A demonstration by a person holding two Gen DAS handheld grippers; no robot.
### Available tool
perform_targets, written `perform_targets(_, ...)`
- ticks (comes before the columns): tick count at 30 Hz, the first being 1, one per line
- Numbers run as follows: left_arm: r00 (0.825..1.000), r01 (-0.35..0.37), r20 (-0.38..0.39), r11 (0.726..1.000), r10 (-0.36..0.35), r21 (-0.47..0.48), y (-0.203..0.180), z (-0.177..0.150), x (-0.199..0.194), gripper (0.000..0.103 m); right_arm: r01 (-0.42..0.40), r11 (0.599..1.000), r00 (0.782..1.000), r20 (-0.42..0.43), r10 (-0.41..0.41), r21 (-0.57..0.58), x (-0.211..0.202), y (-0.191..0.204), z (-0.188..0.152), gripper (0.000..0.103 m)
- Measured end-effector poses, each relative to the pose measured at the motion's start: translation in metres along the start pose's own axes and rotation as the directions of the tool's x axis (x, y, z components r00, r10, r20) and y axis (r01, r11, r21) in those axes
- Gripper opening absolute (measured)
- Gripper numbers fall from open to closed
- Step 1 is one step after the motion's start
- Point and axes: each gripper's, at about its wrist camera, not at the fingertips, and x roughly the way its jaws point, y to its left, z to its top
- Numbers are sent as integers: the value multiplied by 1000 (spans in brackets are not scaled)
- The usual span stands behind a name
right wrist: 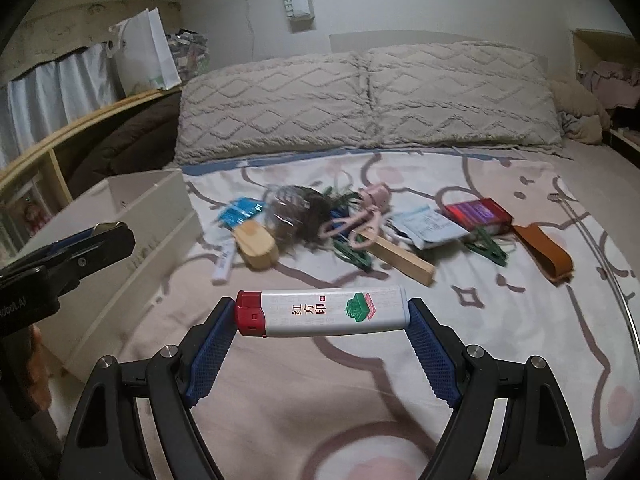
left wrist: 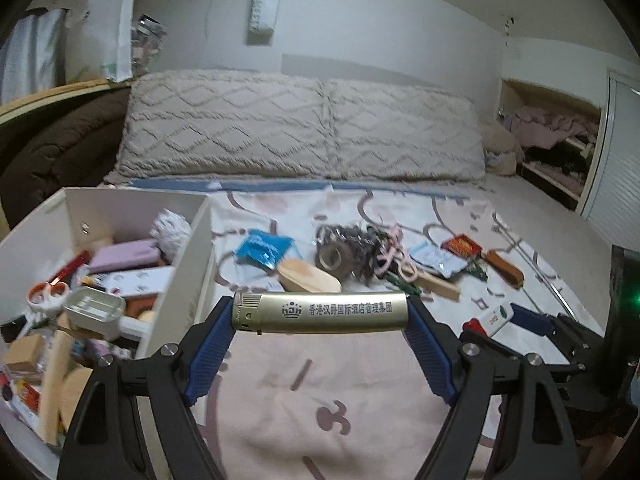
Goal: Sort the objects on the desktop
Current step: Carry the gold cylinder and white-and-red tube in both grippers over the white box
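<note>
My left gripper (left wrist: 320,314) is shut on a gold lighter (left wrist: 320,313), held crosswise by its ends above the pink bedsheet, just right of the white box (left wrist: 196,248). My right gripper (right wrist: 322,314) is shut on a white lighter with a red cap (right wrist: 322,313), also held by its ends; it shows in the left wrist view (left wrist: 494,318) at the right. The left gripper appears at the left edge of the right wrist view (right wrist: 100,236), beside the box (right wrist: 160,224). A pile of loose objects lies ahead on the bed.
The box holds scissors (left wrist: 46,294), a purple case (left wrist: 124,256) and several other items. On the bed lie a blue packet (right wrist: 240,210), wooden brush (right wrist: 256,248), tape roll (left wrist: 334,258), wooden stick (right wrist: 404,258), green clips (right wrist: 486,246), red box (right wrist: 478,214), brown leather strap (right wrist: 544,256). Pillows (right wrist: 360,96) lie behind.
</note>
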Motion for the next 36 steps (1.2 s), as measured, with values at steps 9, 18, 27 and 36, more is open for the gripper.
perform_targets(9,991,-79,103,995,86,-68,40,18,-36,83,-58,997,997,53,60,-42,-9,48,28,85)
perform_targets(18,970,-166,158,977,186,-131,83,26,-68,83,-206,978,976,58,208,-29,-11,91,65,85)
perform_targets(27,943,-245,181,951,279,-187,120,26,-85,83,-254,964,966,25,257,-83,-4,138,95,85)
perform_targets(36,903,-365,153,905,401,-218,156,20,-93,83,-274,942,962,-52,269,-192,14,196,113,85)
